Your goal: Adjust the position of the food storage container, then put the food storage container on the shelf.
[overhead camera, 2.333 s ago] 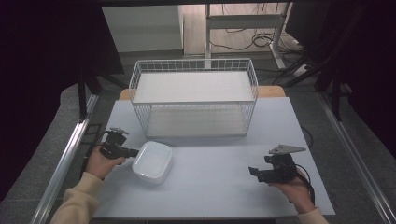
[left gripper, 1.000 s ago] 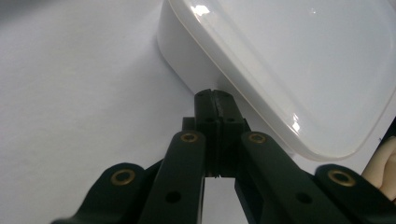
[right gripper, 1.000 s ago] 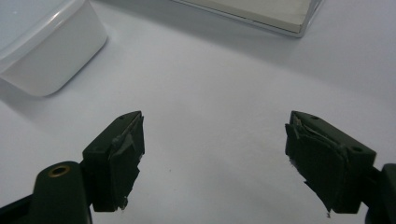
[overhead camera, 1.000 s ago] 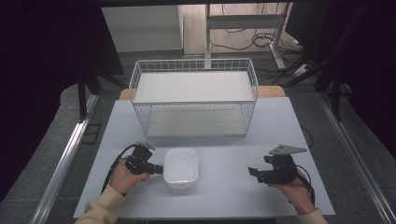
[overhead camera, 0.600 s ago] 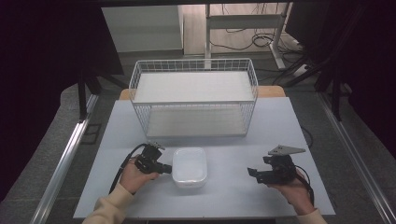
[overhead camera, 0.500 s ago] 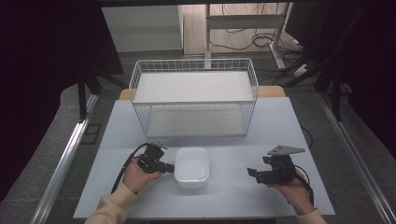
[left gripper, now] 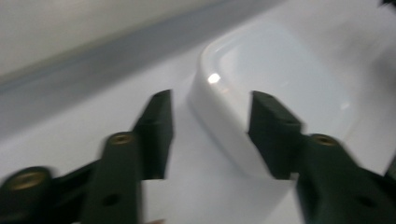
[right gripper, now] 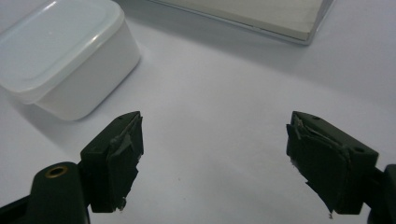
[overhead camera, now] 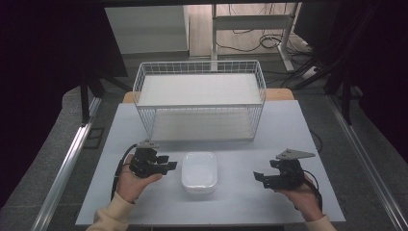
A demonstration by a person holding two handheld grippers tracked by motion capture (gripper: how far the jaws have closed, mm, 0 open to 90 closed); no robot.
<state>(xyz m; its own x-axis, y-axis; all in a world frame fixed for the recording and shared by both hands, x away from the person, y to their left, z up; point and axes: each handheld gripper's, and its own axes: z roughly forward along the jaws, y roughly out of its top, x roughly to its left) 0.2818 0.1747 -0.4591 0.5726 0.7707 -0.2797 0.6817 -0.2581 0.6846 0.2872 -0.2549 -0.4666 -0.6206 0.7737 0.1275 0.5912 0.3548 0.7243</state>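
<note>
Here, in the high view, a white lidded container (overhead camera: 199,172) lies at lower centre of the frame on the pale table (overhead camera: 288,130), below a white wire basket (overhead camera: 199,98). The left gripper (overhead camera: 166,166), at lower left, points toward the container's near side; in the left gripper view its jaws stand apart, straddling a corner of the container (left gripper: 275,88) without clear contact. The right gripper (overhead camera: 258,177), at lower right, rests well apart, jaws spread wide.

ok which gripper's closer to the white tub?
Left. The left gripper is just off the white tub's left edge, fingers open. The right gripper sits well off to its right, open.
</note>
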